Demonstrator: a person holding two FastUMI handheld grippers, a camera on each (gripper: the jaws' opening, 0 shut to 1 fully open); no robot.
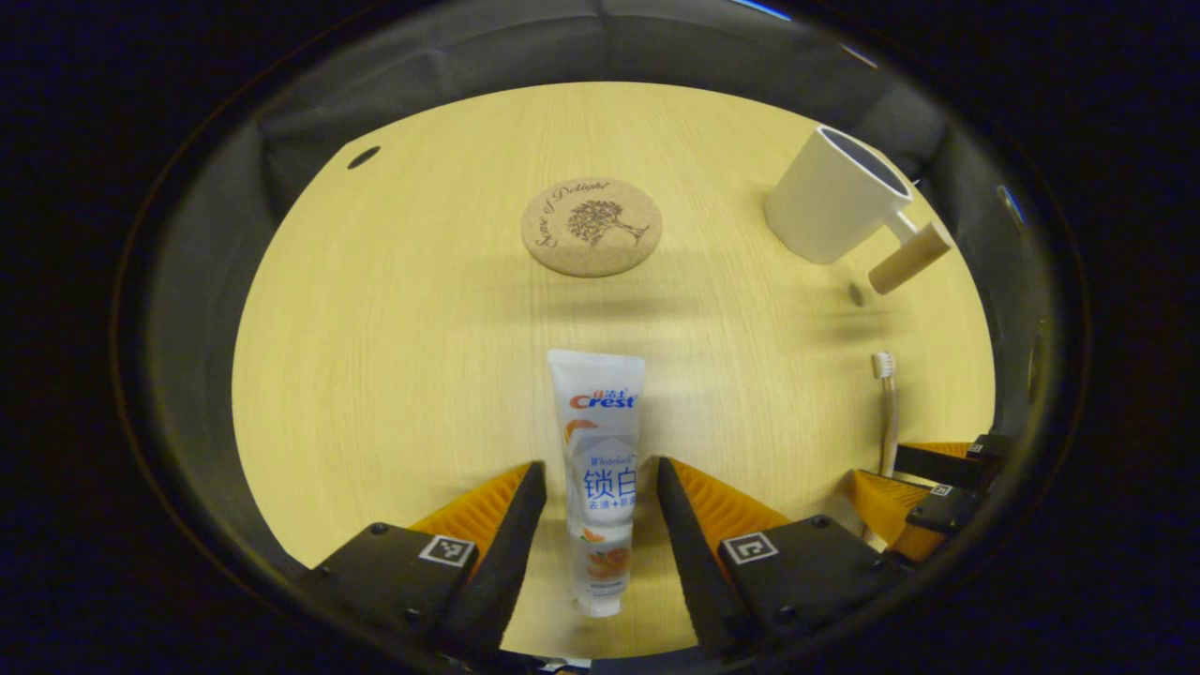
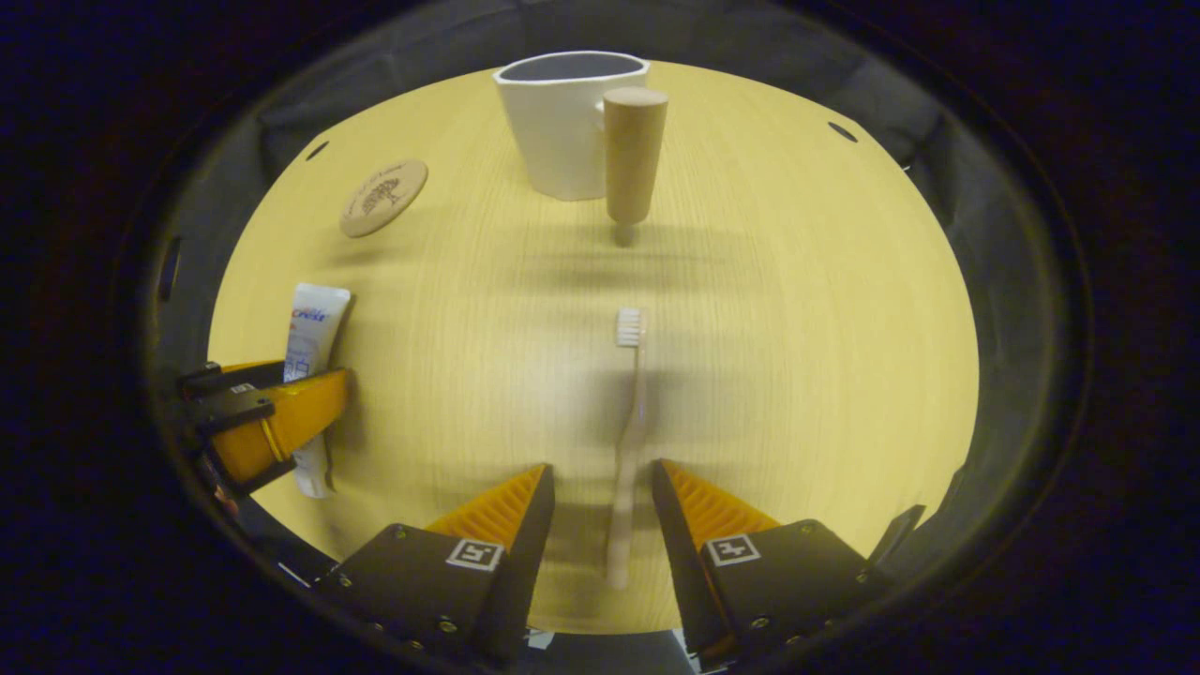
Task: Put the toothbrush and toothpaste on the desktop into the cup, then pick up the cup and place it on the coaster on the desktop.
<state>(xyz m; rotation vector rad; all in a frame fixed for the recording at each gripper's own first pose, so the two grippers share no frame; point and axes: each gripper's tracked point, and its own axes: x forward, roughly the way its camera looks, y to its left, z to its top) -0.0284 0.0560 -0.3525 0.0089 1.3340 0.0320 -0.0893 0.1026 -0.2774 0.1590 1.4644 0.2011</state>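
Observation:
A white toothpaste tube [image 1: 600, 441] lies flat on the wooden desktop [image 1: 394, 356], cap towards me. My left gripper [image 1: 600, 467] is open, one finger on each side of the tube with small gaps. A pale toothbrush [image 2: 630, 412] lies with its bristle head pointing at the cup. My right gripper [image 2: 602, 471] is open and straddles its handle without touching it. The white cup [image 2: 562, 122] with a wooden peg handle [image 2: 635, 150] stands upright at the far side. A round cork coaster [image 1: 591, 227] lies beyond the tube. The right gripper view also has the tube [image 2: 314, 328], the coaster [image 2: 382, 197] and the left gripper [image 2: 281, 384].
In the left gripper view the cup [image 1: 830, 197] stands at the far right, the toothbrush [image 1: 886, 403] lies below it, and the right gripper [image 1: 905, 473] sits at the brush's handle end. Dark booth cloth rims the desktop; small dark holes [image 1: 363, 157] mark its far corners.

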